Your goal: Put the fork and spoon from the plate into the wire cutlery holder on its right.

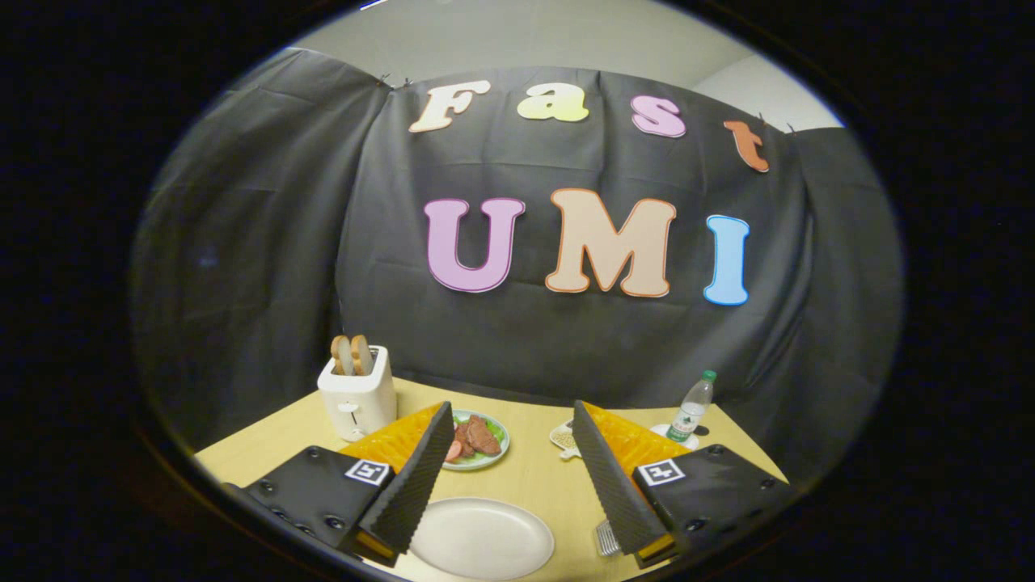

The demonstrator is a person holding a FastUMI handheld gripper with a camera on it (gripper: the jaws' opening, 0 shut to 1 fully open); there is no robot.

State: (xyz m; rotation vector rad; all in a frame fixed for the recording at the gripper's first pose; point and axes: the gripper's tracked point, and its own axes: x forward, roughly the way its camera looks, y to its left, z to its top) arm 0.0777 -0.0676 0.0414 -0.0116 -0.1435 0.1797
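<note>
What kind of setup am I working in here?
Likely a staged breakfast table in a cloth-walled booth: a toaster with bread, a plate of food, and a water bottle beyond the open tongs.

The gripper has its fingers wide apart, with nothing held between them. Bare table runs ahead through the gap. A white plate lies low between the fingers. Beyond the left finger stand a toaster and a food plate (close together). Beyond the right finger stands a bottle.
</note>
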